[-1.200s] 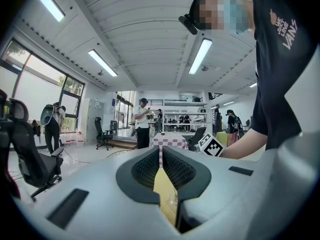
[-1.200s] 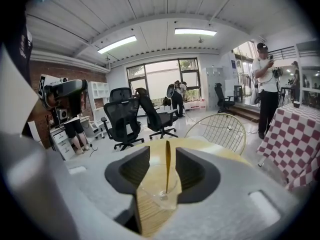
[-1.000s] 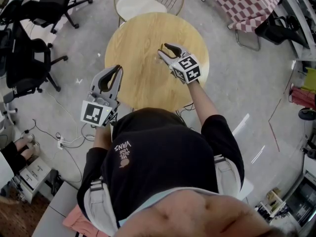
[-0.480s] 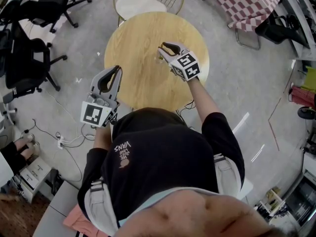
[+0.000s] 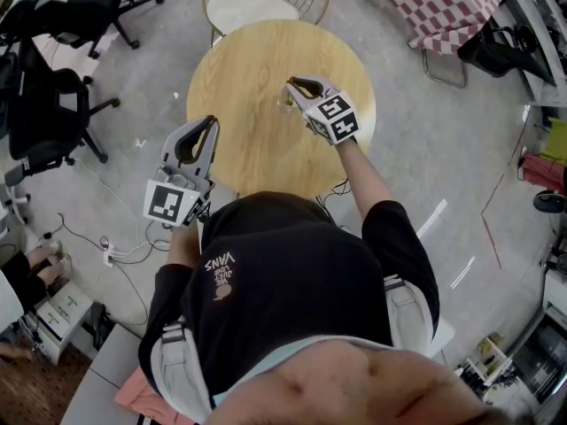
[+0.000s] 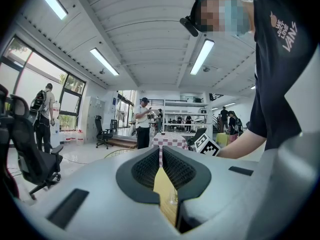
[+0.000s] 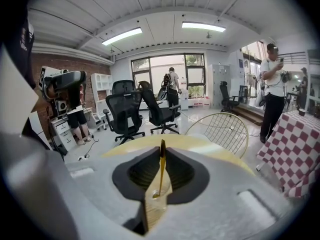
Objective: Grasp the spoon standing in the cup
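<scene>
A person in a black T-shirt (image 5: 292, 282) stands at a round wooden table (image 5: 239, 69) with a hand-held gripper in each hand. The right gripper (image 5: 290, 85), angled down over the far side of the tabletop, has just been closing its jaws, and a gold-coloured spoon (image 7: 161, 171) stands upright between them. In the right gripper view the two dark ribbed pads meet on the upper part of the handle and pinch it, while the spoon's lower end reaches down to a small round rim. That rim belongs to a small clear cup (image 6: 173, 194), which stands on the tabletop right under the right gripper's tips. In the head view the cup is no more than a faint glint beside those tips. The left gripper (image 5: 213, 122) is held level at the near left edge of the table, well apart from cup and spoon. Its jaws are drawn together to a thin slit with nothing between them, and through that slit its own view shows the yellow tabletop and the glass. A wire-backed chair (image 5: 252, 7) with a pale seat stands just beyond the table. Black office chairs (image 5: 53, 104) stand to the left on the grey floor, and a table under a red-and-white checked cloth (image 5: 434, 3) is at the upper right. Other people stand in the background of both gripper views.
</scene>
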`<action>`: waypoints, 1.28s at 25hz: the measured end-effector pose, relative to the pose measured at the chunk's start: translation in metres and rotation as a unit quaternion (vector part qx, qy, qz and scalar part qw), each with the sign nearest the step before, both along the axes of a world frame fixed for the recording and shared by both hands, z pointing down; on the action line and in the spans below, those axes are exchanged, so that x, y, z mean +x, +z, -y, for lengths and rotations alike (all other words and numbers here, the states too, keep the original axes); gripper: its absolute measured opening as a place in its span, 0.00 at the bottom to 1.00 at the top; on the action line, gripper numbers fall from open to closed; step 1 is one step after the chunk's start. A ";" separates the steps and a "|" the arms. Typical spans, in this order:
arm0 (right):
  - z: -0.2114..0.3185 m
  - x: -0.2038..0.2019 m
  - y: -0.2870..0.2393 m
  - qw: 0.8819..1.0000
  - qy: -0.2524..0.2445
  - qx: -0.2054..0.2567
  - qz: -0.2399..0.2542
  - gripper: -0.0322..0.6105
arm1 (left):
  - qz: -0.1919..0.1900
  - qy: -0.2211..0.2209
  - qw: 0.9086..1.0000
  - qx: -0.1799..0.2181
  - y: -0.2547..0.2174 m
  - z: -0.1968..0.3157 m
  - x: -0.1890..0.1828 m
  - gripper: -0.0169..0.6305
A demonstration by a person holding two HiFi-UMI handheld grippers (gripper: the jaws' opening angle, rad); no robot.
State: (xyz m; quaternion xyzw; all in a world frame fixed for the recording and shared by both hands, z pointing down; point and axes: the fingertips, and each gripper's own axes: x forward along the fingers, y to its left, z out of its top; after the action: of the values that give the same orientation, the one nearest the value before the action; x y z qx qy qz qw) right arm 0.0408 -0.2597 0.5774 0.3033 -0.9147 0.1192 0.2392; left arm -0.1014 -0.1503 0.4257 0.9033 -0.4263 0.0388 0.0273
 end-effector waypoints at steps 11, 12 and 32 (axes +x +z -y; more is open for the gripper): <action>-0.001 0.005 0.001 1.000 0.010 0.004 -0.003 0.09 | -0.003 0.005 1.000 0.002 0.000 -0.002 0.004 0.06; -0.001 0.006 0.001 1.000 0.012 0.005 -0.004 0.09 | -0.003 0.005 1.000 0.002 0.000 -0.001 0.004 0.06; -0.001 0.006 0.000 0.999 0.031 0.007 -0.005 0.05 | -0.005 0.006 1.000 0.002 0.002 -0.001 -0.001 0.06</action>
State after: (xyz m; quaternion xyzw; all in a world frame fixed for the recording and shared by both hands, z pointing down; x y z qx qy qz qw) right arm 0.0466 -0.2591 0.5777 0.3338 -0.9044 0.1188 0.2379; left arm -0.1021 -0.1492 0.4275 0.9063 -0.4205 0.0337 0.0276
